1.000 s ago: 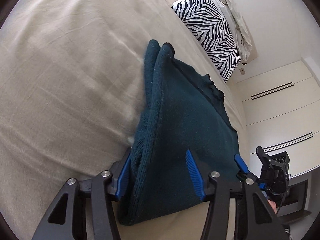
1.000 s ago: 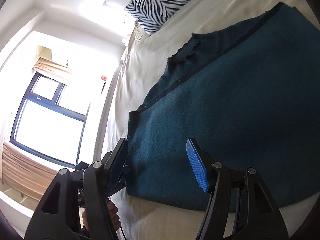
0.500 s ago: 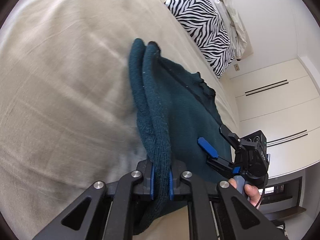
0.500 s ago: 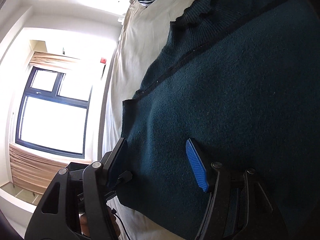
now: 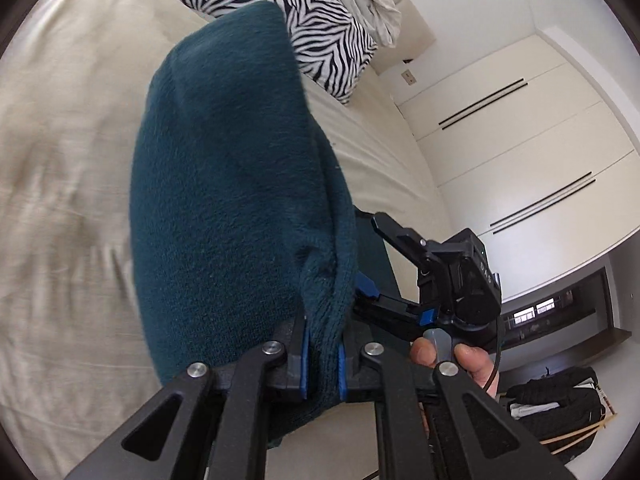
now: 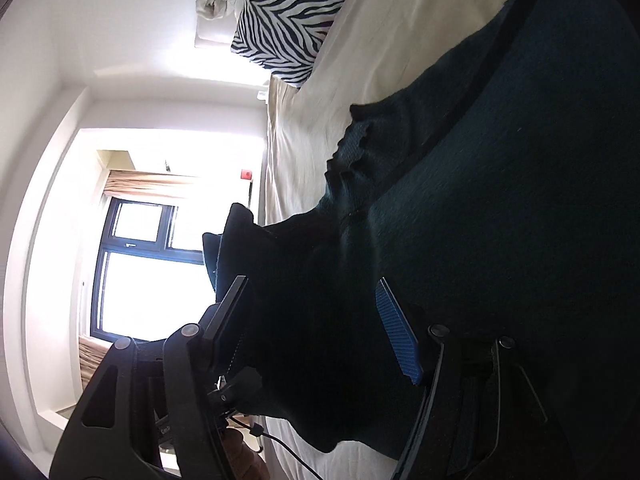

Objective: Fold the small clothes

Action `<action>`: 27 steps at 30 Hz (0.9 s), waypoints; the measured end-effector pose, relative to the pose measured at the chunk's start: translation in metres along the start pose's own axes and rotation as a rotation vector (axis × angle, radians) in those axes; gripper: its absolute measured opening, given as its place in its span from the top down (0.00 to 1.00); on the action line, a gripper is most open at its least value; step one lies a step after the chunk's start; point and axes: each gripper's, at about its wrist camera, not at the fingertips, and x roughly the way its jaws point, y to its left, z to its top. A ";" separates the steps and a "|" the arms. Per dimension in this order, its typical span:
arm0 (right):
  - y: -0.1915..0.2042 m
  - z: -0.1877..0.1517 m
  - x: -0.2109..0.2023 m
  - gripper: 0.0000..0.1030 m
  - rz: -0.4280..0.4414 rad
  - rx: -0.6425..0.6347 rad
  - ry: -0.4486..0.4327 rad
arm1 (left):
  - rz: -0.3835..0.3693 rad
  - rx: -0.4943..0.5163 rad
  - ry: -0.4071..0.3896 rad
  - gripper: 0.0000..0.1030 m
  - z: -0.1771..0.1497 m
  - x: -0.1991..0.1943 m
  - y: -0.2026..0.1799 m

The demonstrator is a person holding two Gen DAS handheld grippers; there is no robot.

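A dark teal knit sweater [image 5: 224,208] lies on a beige bed [image 5: 60,160]. My left gripper [image 5: 322,364] is shut on the sweater's folded edge and holds it raised off the bed, so the fabric bulges up in front of the camera. My right gripper [image 6: 316,328] is open, its jaws straddling the sweater [image 6: 500,208] near its lower corner, with fabric between them. It also shows in the left wrist view [image 5: 372,284], close beside the left gripper, held by a hand.
A zebra-print pillow [image 5: 304,28] and a white crumpled pillow [image 5: 368,4] lie at the bed's head. White wardrobe doors [image 5: 520,152] stand on one side, a bright window [image 6: 148,272] on the other. A black bag [image 5: 556,404] sits on the floor.
My left gripper closed on the sweater's edge and has lifted it up off the bed. My right gripper slid further over the sweater and stays open.
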 end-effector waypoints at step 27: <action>-0.018 0.024 0.013 0.37 -0.210 -0.047 0.041 | -0.083 0.068 -0.039 0.22 -0.072 -0.021 0.000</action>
